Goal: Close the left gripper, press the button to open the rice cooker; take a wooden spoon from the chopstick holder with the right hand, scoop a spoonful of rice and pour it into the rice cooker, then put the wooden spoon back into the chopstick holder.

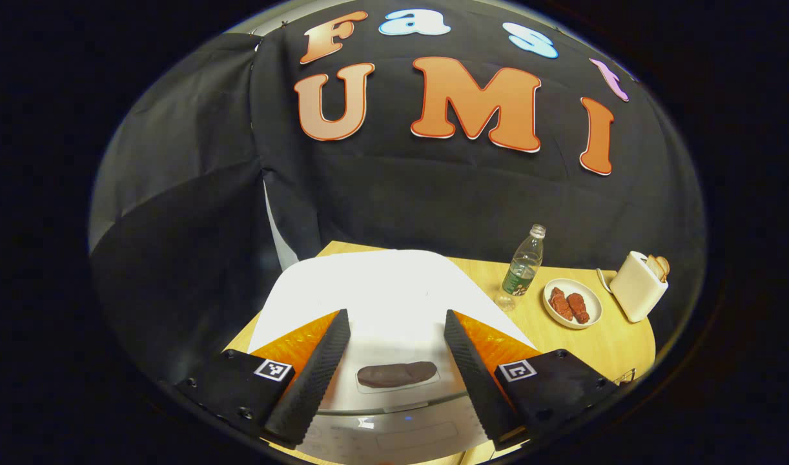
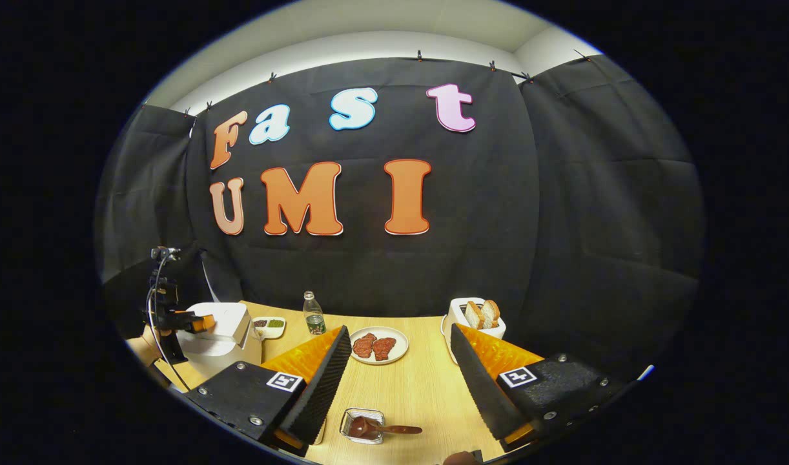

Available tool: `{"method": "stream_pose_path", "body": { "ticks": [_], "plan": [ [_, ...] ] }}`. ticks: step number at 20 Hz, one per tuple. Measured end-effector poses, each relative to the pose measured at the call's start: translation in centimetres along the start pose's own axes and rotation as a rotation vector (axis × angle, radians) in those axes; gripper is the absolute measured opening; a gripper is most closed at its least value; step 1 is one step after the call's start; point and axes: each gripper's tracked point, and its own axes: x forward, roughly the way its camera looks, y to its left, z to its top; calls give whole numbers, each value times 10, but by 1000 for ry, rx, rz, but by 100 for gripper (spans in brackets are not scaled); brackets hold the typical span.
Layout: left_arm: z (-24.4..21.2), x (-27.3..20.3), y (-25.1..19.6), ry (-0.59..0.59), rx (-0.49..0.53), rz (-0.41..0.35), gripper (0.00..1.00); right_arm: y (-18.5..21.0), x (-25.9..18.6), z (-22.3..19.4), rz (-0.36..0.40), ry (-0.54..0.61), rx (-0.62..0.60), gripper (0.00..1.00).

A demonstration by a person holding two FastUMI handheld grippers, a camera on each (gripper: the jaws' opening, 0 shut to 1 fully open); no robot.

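Left hand-held gripper (image 1: 396,336) found with fingers spread wide, gripping nothing, poised directly above the white rice cooker (image 1: 381,290). Lid down. Dark oval button (image 1: 397,374) seen between the two fingers, not touched by either. Control panel (image 1: 394,436) noted at the near edge of the cooker. Farther right on the wooden worktop (image 1: 617,345): clear plastic bottle (image 1: 522,268) standing upright, then a white plate (image 1: 572,303) carrying two reddish-brown pieces, then a white toaster (image 1: 638,285) with bread in its slot.

Right hand-held gripper (image 2: 401,352) likewise found with fingers apart and nothing between them, held over the near part of the worktop. Just below and between its fingers: small clear container (image 2: 363,426) with a wooden spoon (image 2: 381,427) lying across it, bowl inside, handle pointing right. Contents of the container too small to tell. Beyond the fingers: the plate, bottle and toaster as above, plus a small white dish (image 2: 269,326) with dark and green contents beside the rice cooker. Left hand-held gripper also seen from here at far left, over the cooker's top. Chopstick holder not identified.
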Motion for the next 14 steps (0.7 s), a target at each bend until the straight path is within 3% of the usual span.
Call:
{"method": "stream_pose_path", "body": {
  "ticks": [11,14],
  "plan": [
    [-10,-5,-3,-80,12,30,100,-6,-18,-46,-13,95,37,95],
    [-10,-22,-8,-10,20,27,99,-12,-21,-44,-35,91,26,95]
  ]
}}
